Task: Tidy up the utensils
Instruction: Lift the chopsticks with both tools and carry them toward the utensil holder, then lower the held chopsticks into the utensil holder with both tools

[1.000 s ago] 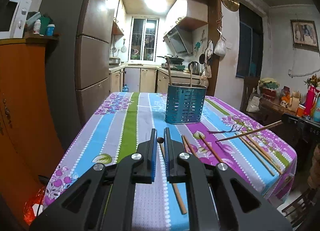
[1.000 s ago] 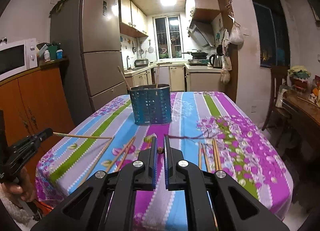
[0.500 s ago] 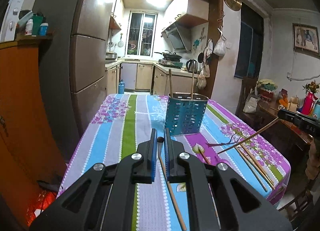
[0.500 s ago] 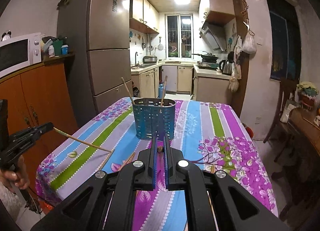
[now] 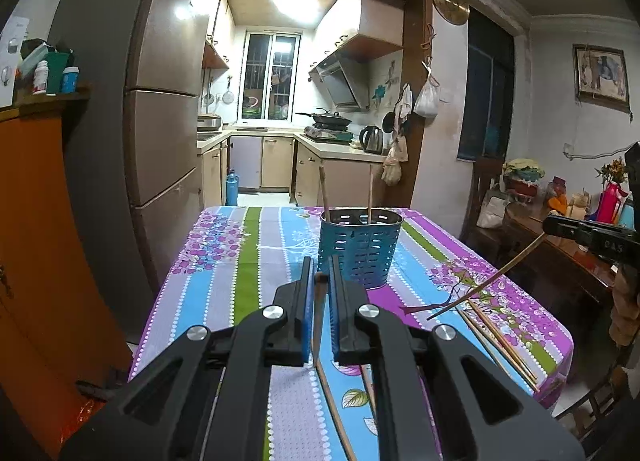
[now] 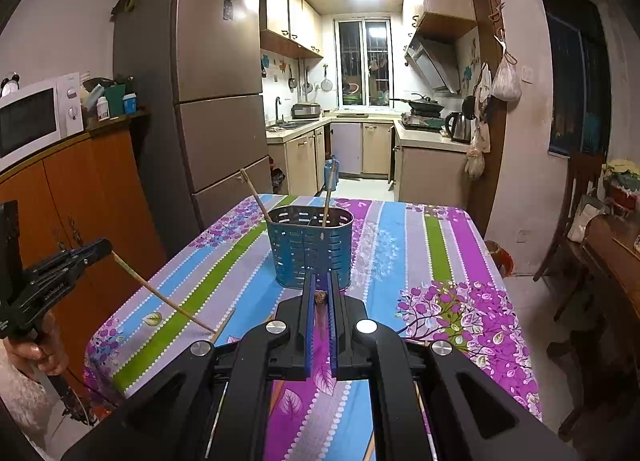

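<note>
A chopstick is clamped between the near-closed jaws of the left gripper, and a second chopstick is pinched the same way by the right gripper, both raised short of the blue caddy. The carrying step is judged to be in hand; next, each tip must be lifted above the caddy's rim and dropped inside (two sticks already stand there, leaning). More loose chopsticks are left lying on the tablecloth, near its edge to the right of the caddy. Open room is seen all round the caddy.
</note>
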Demonstrator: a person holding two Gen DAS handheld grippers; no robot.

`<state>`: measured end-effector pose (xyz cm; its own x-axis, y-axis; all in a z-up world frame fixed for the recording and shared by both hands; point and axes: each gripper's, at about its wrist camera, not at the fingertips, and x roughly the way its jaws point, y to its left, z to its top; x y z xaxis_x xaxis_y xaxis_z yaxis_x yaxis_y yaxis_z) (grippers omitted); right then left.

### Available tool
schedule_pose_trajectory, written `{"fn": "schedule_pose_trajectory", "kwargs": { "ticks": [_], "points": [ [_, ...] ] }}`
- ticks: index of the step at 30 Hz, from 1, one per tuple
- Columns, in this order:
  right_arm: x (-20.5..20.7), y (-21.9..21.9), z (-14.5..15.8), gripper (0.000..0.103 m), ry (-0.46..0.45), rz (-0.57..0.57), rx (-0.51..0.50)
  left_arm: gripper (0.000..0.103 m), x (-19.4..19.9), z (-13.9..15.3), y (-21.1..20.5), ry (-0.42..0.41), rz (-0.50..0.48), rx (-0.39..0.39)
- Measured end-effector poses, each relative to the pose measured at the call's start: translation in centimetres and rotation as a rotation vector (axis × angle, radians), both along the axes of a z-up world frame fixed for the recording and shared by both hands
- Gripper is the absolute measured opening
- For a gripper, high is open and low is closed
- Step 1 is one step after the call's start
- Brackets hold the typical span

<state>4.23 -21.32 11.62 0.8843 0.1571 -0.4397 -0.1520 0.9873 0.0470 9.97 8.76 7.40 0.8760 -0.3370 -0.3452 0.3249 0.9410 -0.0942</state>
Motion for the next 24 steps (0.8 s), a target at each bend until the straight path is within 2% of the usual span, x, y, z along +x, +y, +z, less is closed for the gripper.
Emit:
{"fn": "schedule_pose_trajectory", "kwargs": {
  "ticks": [6, 24],
  "points": [
    [0.0, 0.2, 0.2, 0.007, 0.001, 0.006, -0.004, 0.005, 0.2, 0.3, 0.0, -0.008, -0.002, -0.003],
    [1.6, -0.2, 3.3, 0.007, 0.004, 0.018, 0.007, 0.005, 0.5, 4.1, -2.5, -0.102, -0.046, 0.037]
  ]
}}
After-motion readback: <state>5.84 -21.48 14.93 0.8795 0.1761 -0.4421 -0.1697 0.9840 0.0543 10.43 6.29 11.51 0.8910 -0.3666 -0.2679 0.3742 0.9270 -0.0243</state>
